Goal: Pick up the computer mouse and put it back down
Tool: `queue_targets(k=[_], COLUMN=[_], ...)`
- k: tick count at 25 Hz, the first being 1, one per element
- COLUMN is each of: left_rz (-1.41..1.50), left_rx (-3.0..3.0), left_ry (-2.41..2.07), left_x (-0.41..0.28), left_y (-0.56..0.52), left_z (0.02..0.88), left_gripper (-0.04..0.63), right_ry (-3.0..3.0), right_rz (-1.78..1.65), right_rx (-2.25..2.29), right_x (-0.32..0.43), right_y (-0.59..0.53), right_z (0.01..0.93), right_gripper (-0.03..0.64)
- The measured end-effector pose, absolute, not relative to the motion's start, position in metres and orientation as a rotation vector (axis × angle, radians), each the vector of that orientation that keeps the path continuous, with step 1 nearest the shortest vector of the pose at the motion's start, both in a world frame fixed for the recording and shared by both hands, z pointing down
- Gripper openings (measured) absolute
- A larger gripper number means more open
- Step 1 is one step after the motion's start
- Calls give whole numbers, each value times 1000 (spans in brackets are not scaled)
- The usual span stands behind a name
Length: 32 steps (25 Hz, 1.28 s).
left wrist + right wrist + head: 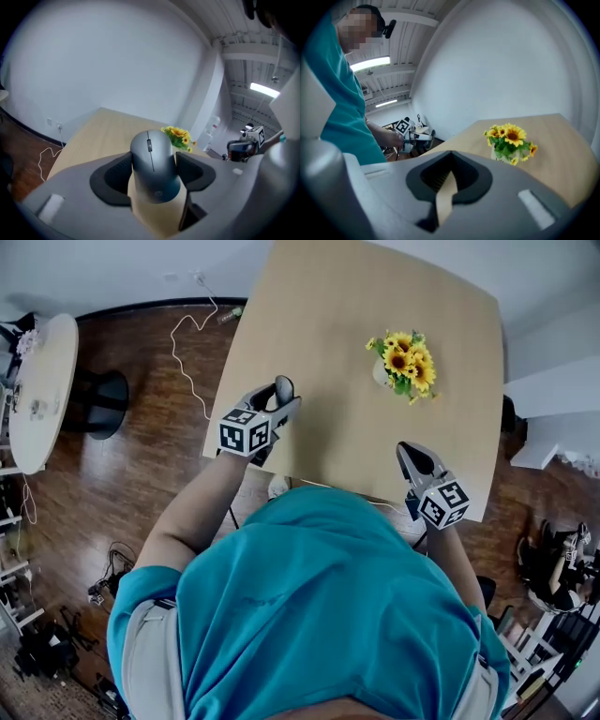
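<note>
Left gripper (pixel 281 401) has the grey computer mouse (pixel 153 164) clamped by its sides between both pads, scroll wheel facing up. It's held over the left edge of the wooden table (pixel 328 334). Right gripper (pixel 406 451) hangs at the table's near edge with its jaws pinched together and nothing in them. A small pot of sunflowers (pixel 406 360) sits further back, well away from both.

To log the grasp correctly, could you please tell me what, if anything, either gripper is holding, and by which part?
The left gripper clamps the grey plastic computer mouse by its two long sides between its fingers; the right gripper holds nothing.
</note>
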<state>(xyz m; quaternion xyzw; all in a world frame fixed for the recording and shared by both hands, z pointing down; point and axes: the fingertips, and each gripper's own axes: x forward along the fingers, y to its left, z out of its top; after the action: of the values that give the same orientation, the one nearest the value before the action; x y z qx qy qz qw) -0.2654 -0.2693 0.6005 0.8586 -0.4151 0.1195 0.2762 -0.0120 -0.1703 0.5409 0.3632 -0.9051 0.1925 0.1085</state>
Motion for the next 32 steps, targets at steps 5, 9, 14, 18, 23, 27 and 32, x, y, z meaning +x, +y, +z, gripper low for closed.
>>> queue_targets(k=[5, 9, 14, 18, 23, 27, 32], left_rz=[123, -42, -140, -188, -184, -167, -158], left_rx=[2448, 2488, 2501, 2518, 2546, 2550, 2554], left_ry=[-1012, -921, -839, -781, -725, -707, -703], left_x=[-247, -240, -237, -233, -225, -222, -220], left_y=[-250, -235, -218, -205, -196, -193, -191], left_z=[534, 499, 475, 464, 465, 470, 469], left_gripper=[307, 307, 307, 308, 310, 311, 313], right_ry=[-2705, -2744, -2799, -2832, -2854, -2857, -2856], right_rz=[506, 459, 392, 356, 330, 326, 328], right_rx=[1064, 1068, 1082, 1109, 1120, 1123, 1129], right_x=[-17, -19, -21, -18, -18, -17, -16], right_y=[-178, -182, -185, -185, -183, -182, -180], right_z=[523, 504, 474, 457, 445, 443, 441], right_gripper=[0, 0, 0, 0, 0, 0, 0])
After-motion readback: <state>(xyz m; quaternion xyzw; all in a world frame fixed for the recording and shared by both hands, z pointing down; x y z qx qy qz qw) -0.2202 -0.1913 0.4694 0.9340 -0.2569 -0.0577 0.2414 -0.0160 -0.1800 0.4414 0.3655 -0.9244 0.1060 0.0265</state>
